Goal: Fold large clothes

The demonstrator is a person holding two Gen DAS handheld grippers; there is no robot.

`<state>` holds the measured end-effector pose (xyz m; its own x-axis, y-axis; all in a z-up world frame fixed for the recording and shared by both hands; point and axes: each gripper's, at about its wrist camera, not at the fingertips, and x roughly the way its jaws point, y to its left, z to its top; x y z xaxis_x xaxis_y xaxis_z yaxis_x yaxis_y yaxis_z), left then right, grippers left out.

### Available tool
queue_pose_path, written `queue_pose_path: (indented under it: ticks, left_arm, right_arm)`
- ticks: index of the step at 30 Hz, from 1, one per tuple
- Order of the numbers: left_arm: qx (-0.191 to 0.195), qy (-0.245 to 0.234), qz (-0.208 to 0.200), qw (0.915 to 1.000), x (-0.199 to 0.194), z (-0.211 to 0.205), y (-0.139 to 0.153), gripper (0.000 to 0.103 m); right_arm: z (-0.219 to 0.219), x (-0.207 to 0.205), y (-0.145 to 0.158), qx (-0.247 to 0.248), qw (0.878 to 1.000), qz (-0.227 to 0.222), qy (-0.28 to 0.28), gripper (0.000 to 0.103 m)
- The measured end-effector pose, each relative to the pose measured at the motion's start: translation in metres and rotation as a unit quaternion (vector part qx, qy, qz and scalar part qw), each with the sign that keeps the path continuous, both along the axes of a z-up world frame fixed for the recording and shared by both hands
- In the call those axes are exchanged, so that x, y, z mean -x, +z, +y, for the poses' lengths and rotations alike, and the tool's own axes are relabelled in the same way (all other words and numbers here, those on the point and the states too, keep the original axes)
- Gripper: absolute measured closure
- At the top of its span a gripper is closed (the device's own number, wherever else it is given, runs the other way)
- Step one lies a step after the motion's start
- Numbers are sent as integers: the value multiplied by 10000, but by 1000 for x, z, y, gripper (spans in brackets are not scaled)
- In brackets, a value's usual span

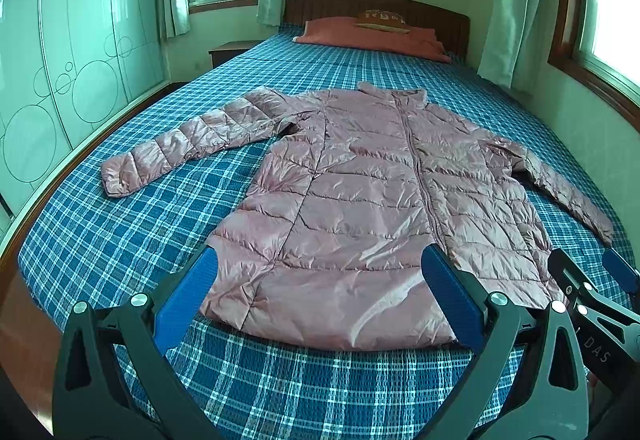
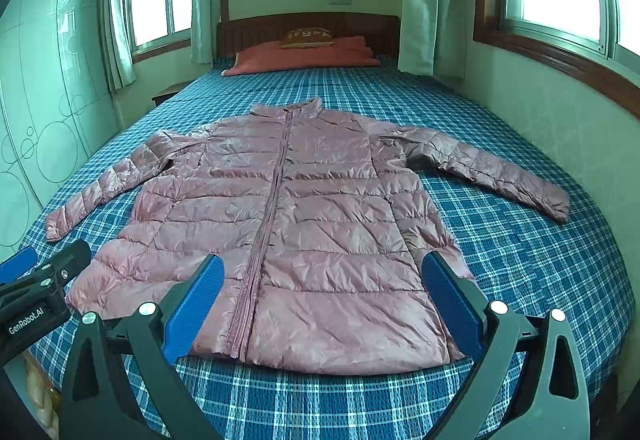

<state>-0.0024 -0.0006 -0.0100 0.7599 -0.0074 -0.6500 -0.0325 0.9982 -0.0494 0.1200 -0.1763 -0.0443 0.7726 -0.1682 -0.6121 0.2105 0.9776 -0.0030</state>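
A pink quilted puffer jacket (image 1: 360, 200) lies flat, front up and zipped, on the bed, with both sleeves spread out to the sides; it also shows in the right wrist view (image 2: 304, 220). My left gripper (image 1: 320, 264) is open and empty, hovering above the hem's left half. My right gripper (image 2: 324, 268) is open and empty, above the hem's right half. The right gripper shows at the right edge of the left wrist view (image 1: 592, 280). The left gripper shows at the left edge of the right wrist view (image 2: 36, 280).
The bed (image 1: 120, 240) has a blue plaid cover. A red pillow (image 1: 372, 36) with a small cushion lies by the wooden headboard (image 2: 308, 28). A wardrobe (image 1: 60, 60) stands on the left, a nightstand (image 1: 232, 50) beside the bed, and a wall with windows (image 2: 560, 100) on the right.
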Motion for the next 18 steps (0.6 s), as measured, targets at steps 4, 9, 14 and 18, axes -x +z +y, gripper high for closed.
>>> queue_pose_path:
  ticks: [4,9,14,18]
  left_arm:
    - [31,-9,58,10000,-4,2,-6,2]
    - [192,22,330,9993,-19,9,-19,2]
    - [383,79,624,9973,-40,20,-35,2]
    - [555,313,835,9945,-67,41,-46,2]
  right_arm:
    - [-2,-3,-5,-41,10000,58,-18,5]
    - [-9,-11,-10,-148,9998,162,-37,5]
    - [-25,-25,-21,-398,9987,303,-92,5]
    - [-51,-39,-29,-692,9966,360,-263,5]
